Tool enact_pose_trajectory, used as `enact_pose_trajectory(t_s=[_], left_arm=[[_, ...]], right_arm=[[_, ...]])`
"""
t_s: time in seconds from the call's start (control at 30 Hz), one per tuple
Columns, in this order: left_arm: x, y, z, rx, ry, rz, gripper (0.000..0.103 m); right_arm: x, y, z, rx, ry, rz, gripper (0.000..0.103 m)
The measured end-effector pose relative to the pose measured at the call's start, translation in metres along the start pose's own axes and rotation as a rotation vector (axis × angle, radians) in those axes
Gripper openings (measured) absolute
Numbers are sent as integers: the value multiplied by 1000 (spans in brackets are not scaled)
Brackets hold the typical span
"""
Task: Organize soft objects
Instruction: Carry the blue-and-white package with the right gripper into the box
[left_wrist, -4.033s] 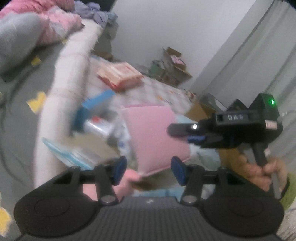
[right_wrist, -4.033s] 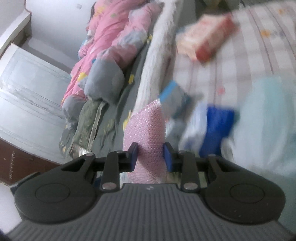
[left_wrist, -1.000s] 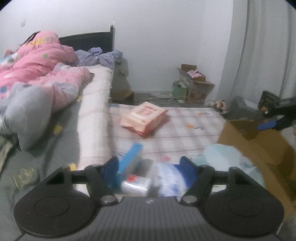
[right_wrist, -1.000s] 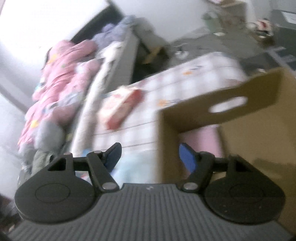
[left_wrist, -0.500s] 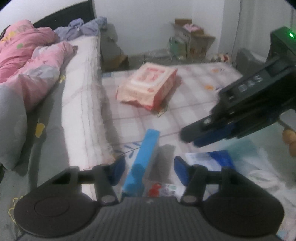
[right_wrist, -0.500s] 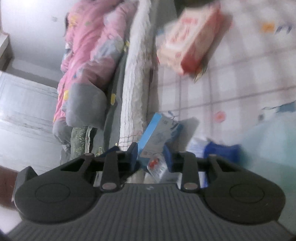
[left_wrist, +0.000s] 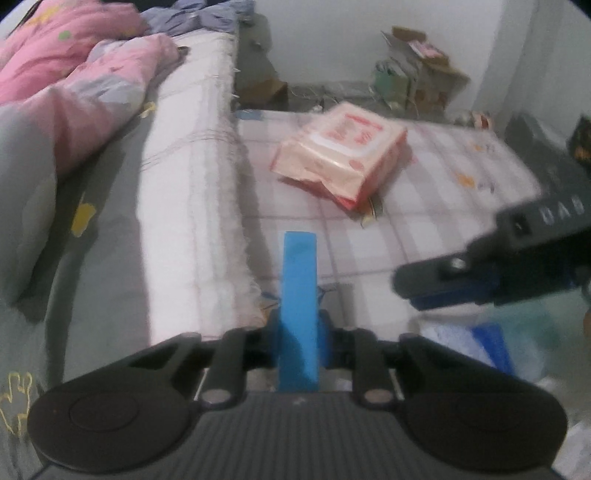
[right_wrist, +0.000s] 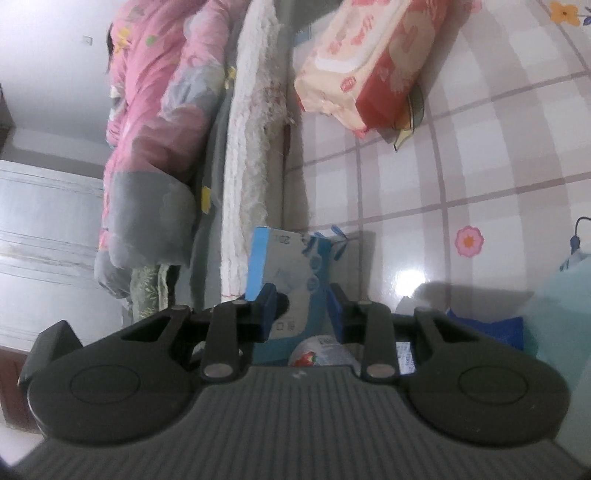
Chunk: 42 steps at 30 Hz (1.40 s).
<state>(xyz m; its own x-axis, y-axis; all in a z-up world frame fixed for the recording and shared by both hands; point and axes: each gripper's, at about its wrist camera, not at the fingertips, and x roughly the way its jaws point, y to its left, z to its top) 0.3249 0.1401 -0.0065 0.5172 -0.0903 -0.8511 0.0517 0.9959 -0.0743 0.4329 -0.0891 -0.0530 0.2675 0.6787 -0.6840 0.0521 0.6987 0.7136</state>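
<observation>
Blue pack (left_wrist: 297, 314) stands upright, clamped in the just-closed left gripper (left_wrist: 297, 338) jaws, right gripper (right_wrist: 302, 312) jaws astride it

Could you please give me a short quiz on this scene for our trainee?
1. True or false: the left gripper is shut on the blue pack.
2. The pink wipes pack lies on: A the checked sheet; B the floor; C a chair.
3. Fill in: the quilt on the bed is grey and ____.

Key: 1 true, its jaws have just been closing and now pinch the pack edge-on. 2 A. 3 pink.
</observation>
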Motion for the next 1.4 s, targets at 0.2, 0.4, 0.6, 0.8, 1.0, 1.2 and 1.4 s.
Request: enact_pose_trajectory(t_s=[0.2,0.4,0.6,0.8,1.0,1.2,1.4], left_arm=[[-45,32,0,-191,-65,-82,20],[-101,49,-19,-336,-159,-229,20],[-146,31,-54,-385,-251,-395,20],[-156,9,-81,-419,-297,-526,20],[-152,-10,-93,-407,-293,-601,20],[-156,-42,-91,-333,-291,-609,24],[-155,-92,-66,-233,-271,-651,27]], right_arm=[[-20,-1,-8,45,-36,78,31],[-27,4,-30,104,-20,211,37],[-42,-5,-66,186,-24,397,51],[-67,-18,-105,238,-23,561,54],[-103,-21,-126,164,-55,551,49],[-150,-30,-135,93,-149,486,32],[-216,-39,-134,27,-255,404,28]])
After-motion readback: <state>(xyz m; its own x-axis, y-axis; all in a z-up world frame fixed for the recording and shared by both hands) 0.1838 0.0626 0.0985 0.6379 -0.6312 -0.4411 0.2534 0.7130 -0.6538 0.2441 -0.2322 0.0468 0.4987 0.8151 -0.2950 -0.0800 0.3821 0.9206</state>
